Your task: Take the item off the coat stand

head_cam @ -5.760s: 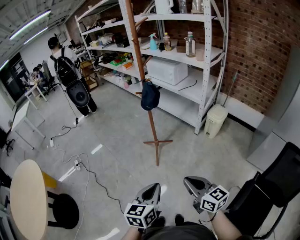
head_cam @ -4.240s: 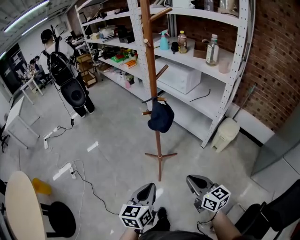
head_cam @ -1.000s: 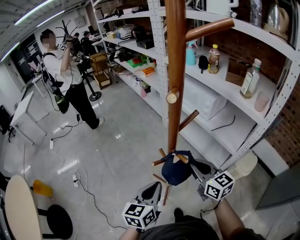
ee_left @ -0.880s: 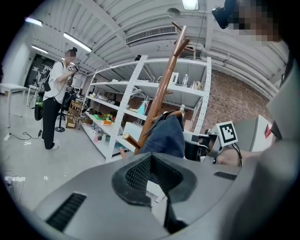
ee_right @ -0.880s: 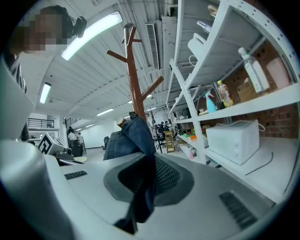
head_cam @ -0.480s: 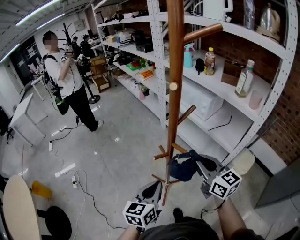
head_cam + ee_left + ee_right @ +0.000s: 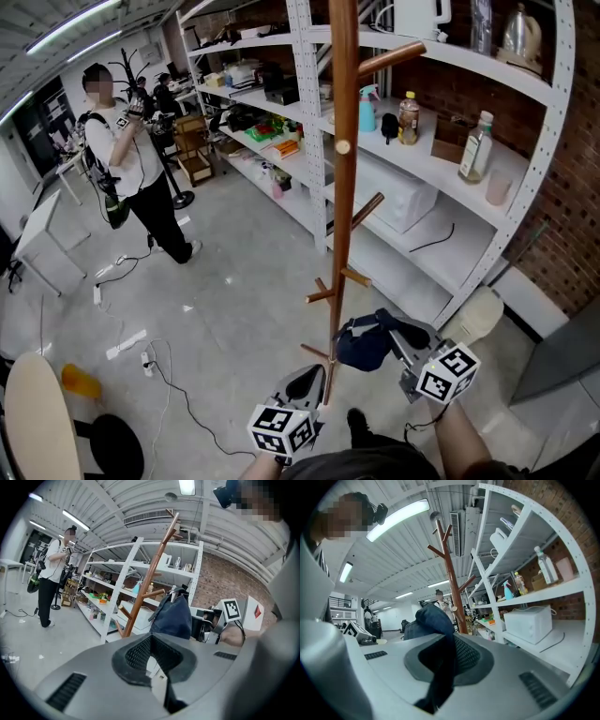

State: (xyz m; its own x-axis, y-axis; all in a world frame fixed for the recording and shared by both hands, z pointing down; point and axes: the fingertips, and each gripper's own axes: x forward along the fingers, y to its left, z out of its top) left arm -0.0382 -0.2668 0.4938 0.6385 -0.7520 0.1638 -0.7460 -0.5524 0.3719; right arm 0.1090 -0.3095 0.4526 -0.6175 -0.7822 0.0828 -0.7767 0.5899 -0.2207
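right tool held level, jaws clamped on fabric of the dark blue cap. cap hangs at its tips, off the pegs, just beside the coat stand pole. left tool lower, jaws together, empty. right gripper view: fabric fills the jaw gap. left gripper view alone shows cap clear of the stand.

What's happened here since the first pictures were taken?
The person walked up to the coat stand. The right gripper took hold of the dark blue cap hanging low on it and pulled it off to the right, clear of the stand. The left gripper stayed shut and empty, and the stand itself has not moved.
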